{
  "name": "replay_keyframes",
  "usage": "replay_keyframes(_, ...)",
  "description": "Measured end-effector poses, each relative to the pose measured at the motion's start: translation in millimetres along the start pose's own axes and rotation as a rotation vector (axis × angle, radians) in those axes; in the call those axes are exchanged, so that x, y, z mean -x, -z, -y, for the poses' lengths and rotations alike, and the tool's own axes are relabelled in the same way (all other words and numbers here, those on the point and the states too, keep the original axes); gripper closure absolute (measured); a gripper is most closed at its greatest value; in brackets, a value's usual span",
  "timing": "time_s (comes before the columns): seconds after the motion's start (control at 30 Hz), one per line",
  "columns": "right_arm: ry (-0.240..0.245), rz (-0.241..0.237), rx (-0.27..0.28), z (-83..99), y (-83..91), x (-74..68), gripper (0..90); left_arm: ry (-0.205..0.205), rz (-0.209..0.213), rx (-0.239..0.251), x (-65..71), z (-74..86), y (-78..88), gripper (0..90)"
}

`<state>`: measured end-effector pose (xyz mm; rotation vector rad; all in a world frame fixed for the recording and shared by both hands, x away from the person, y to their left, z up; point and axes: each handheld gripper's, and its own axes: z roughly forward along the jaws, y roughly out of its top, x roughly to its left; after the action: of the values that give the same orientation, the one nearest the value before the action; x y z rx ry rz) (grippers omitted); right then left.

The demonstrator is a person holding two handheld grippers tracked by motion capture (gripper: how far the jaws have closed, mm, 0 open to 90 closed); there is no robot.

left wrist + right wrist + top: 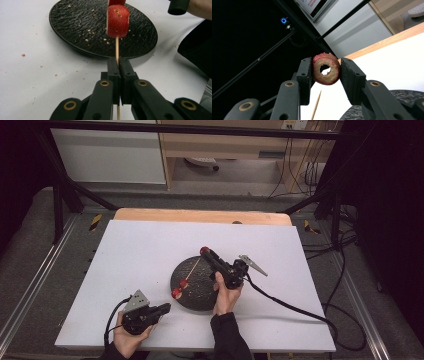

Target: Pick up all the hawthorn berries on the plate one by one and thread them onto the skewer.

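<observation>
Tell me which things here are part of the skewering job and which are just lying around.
Part of the job:
wooden skewer, shut in the left gripper
red pieces on the skewer
red ring slice, clamped in the right gripper
black plate

Lying about:
crumbs on the white table
cables behind the table

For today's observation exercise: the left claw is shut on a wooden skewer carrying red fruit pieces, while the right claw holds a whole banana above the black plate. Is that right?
Not quite. The right claw holds a red-skinned ring slice with a hole through its middle, not a banana, as the right gripper view shows. The left claw is indeed shut on the skewer with red fruit pieces by the black plate.
</observation>
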<state>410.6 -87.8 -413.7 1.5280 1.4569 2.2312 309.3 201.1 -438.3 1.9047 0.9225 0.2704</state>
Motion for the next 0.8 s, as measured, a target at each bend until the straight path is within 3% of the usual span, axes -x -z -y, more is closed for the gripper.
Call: replay_keyframes(0.8,-0.028,-0.022,0.007,12.3,-0.8,1.6,62.8,0.027,0.004,0.014,3.9,-1.8,-5.2,88.3)
